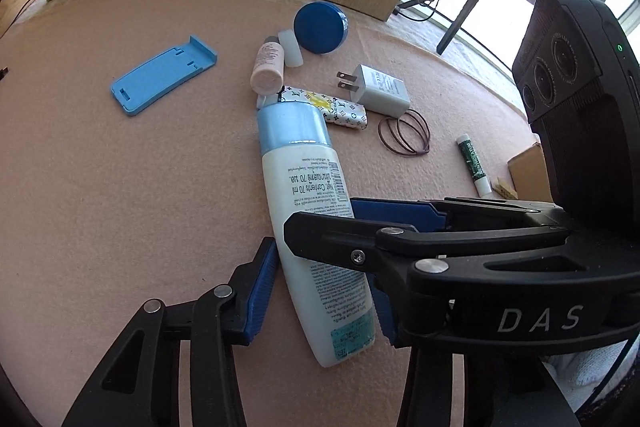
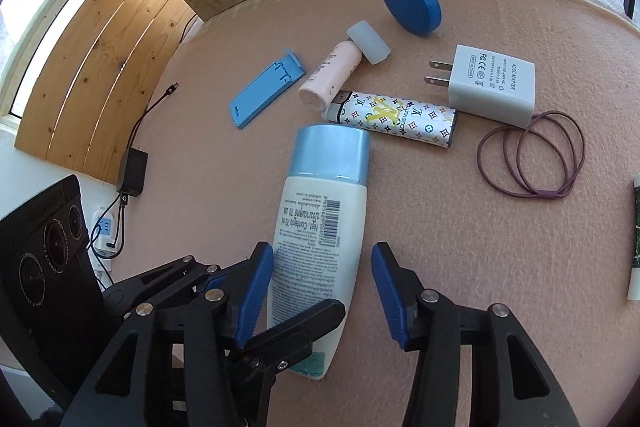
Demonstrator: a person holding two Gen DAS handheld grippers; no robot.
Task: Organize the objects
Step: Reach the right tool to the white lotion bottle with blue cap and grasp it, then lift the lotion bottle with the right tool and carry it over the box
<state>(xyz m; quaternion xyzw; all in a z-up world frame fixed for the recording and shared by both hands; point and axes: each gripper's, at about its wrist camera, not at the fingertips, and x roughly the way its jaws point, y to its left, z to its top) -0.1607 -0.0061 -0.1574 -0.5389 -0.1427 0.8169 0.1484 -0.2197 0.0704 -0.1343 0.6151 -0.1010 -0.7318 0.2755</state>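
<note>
nearest, both grippers straddle one white lotion bottle with a light blue cap lying on the pink felt table, cap toward 12 o'clock. the right gripper has its blue pads apart, the left pad at the bottle's side and the right pad clear of it. the left gripper flanks the bottle's lower body; whether its pads press i cannot tell. beyond the cap, a monogram-patterned lighter lies crosswise, with a small pink bottle touching its left end. at 2 o'clock sit a white plug adapter and a looped hair tie. at 10 o'clock lies a blue plastic stand. farthest, at 1 o'clock, a round blue lid is propped on edge.
</note>
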